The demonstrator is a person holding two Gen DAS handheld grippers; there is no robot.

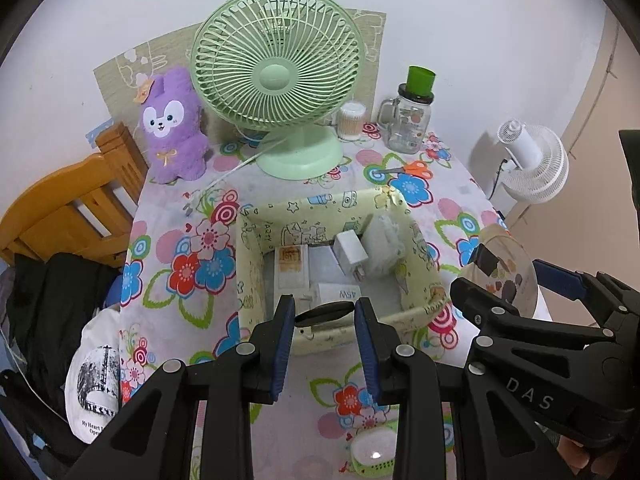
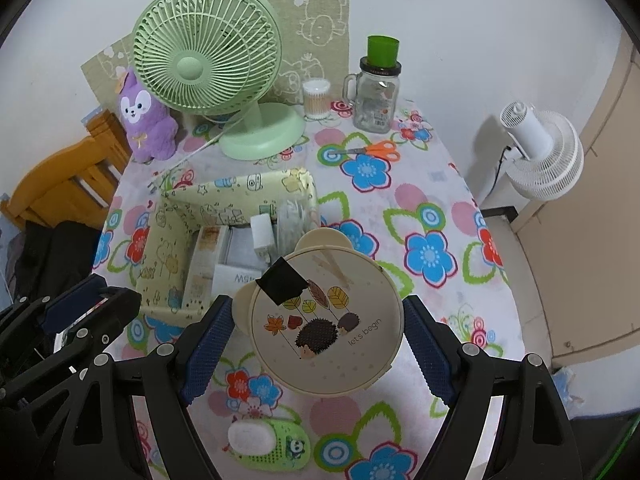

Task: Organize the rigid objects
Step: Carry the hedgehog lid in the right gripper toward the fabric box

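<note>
A pale yellow fabric storage box sits mid-table and holds white chargers and small boxes; it also shows in the right wrist view. My left gripper is shut on a small black object at the box's near rim. My right gripper is shut on a round cream container with a hedgehog lid, held beside the box; the container also shows in the left wrist view.
A green desk fan, a purple plush, a cotton swab jar, a glass mug jar and orange scissors stand at the back. A green-white device lies near the front edge. A wooden chair is left.
</note>
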